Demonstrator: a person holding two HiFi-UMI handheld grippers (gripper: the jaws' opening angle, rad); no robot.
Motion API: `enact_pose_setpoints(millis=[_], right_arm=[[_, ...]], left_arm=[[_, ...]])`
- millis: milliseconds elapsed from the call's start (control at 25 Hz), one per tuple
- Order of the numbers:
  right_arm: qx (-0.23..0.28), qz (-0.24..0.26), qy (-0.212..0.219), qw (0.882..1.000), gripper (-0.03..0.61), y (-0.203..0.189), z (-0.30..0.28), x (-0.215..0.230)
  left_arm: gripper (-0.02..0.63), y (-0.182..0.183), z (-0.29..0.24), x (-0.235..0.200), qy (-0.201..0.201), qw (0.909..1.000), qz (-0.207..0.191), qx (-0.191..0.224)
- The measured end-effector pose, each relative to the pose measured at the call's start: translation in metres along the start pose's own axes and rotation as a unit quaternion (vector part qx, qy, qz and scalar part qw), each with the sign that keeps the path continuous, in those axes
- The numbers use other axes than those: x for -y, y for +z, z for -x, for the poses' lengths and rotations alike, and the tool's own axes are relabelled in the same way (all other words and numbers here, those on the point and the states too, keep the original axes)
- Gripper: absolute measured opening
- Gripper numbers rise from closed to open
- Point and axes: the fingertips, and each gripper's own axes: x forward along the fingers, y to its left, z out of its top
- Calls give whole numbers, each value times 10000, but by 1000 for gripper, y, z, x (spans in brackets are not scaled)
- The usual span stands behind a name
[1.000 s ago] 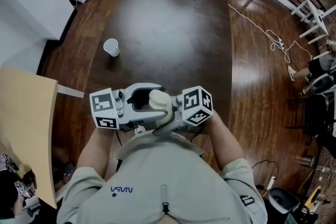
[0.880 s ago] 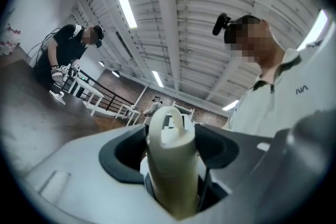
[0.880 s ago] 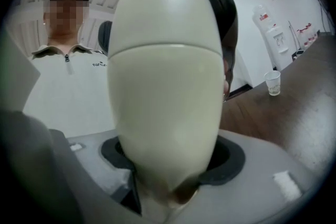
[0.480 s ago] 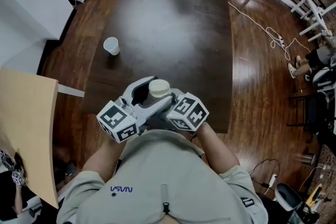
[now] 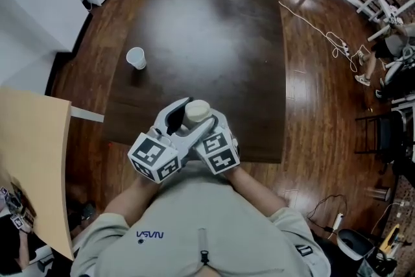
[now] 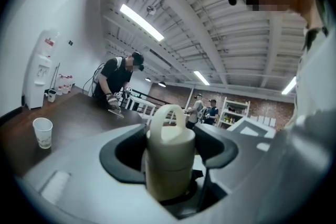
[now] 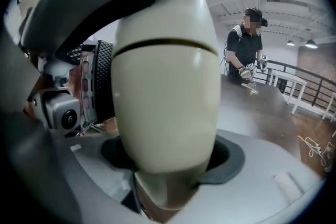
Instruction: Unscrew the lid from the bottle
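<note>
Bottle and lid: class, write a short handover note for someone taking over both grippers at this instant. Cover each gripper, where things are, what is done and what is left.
Left gripper: closed on the bottle.
Right gripper: closed on the same bottle from the other side.
Bottle: upright, held in the air over the near edge of the table, close to the person's chest.
Lid: seated on the bottle, seam closed; whether it is loosened cannot be told.
Done: bottle picked up and held by both.
Left: twist the lid off.
</note>
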Motion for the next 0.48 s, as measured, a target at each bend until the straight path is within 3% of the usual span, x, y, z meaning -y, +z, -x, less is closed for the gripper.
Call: enact_pose_setpoints(millis=[120, 240, 360, 480], right_arm=[[2, 5, 20, 10000, 304, 1, 0, 0], [3, 52, 337, 9994, 304, 5, 2, -5], [-66, 223, 959, 9951, 304, 4, 5, -16], [-34, 401, 1763, 9835, 304, 8, 17, -31]], left_arm=[[298, 1, 1, -1, -39, 10000, 35, 35], [298, 5, 0, 2, -327, 9994, 40, 64], [301, 14, 6, 10, -927, 9955, 116, 138], [330, 27, 15, 20, -1532, 9878, 147, 224]])
